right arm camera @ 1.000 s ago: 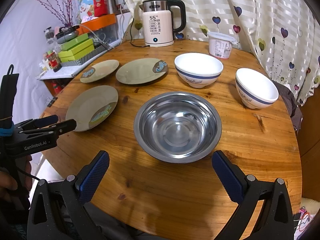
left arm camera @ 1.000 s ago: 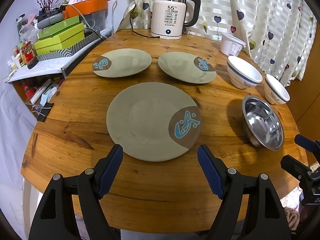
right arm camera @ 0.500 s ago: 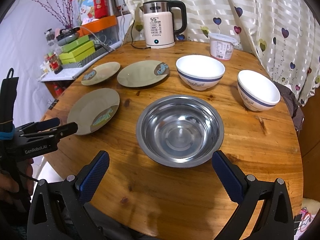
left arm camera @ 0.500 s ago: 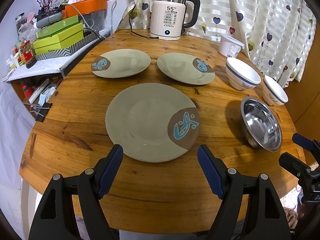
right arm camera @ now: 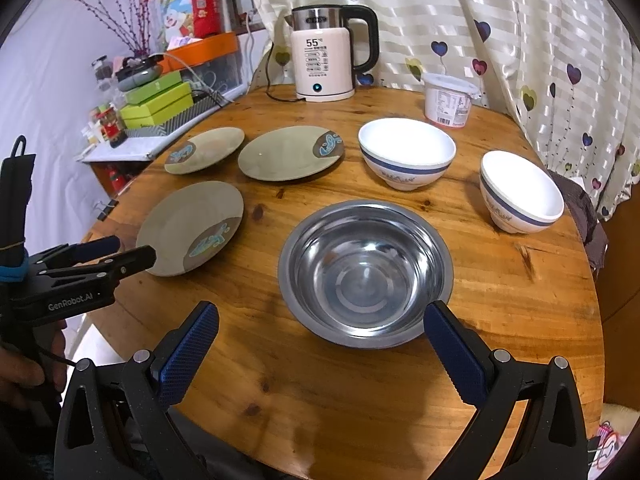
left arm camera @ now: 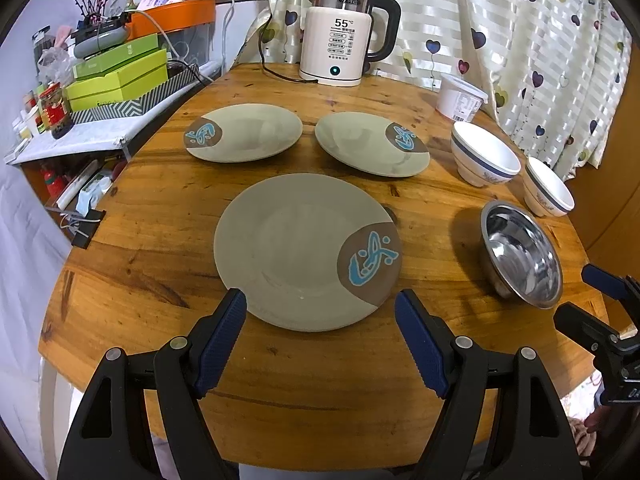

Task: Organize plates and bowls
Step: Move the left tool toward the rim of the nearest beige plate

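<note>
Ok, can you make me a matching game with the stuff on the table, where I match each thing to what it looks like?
Things:
1. kettle
2. steel bowl
3. nearest plate
4. tub

Looks:
A. shiny silver, empty, in front of the right gripper
B. white with a lid, by the curtain
C. cream, black handle, shows 55
D. grey-green with a brown patch and blue pattern, in front of the left gripper

Pairs: 1-C, 2-A, 3-D, 4-B
</note>
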`<act>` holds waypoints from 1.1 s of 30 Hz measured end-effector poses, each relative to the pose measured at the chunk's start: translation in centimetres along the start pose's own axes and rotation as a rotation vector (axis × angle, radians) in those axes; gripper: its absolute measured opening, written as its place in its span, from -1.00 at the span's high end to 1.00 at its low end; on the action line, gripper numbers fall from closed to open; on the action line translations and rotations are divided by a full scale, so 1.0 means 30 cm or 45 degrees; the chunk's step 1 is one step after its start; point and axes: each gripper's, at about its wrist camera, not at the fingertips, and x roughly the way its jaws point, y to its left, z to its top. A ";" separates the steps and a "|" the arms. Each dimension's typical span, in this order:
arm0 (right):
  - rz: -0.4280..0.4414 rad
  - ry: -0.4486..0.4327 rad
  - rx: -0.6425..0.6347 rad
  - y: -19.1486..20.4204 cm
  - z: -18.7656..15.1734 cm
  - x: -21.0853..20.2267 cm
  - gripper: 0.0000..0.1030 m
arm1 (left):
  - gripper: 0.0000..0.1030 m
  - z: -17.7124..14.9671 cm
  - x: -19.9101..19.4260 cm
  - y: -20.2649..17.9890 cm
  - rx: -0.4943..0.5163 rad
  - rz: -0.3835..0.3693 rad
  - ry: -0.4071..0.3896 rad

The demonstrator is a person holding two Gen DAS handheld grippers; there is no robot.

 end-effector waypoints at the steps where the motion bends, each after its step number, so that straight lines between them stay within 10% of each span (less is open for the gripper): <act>1: 0.005 0.000 0.001 0.000 0.001 0.002 -1.00 | -0.50 0.001 0.000 0.001 -0.002 -0.001 0.000; 33: 0.146 -0.011 -0.133 0.145 0.177 0.133 -1.00 | -0.50 0.098 0.035 0.119 -0.107 0.036 -0.049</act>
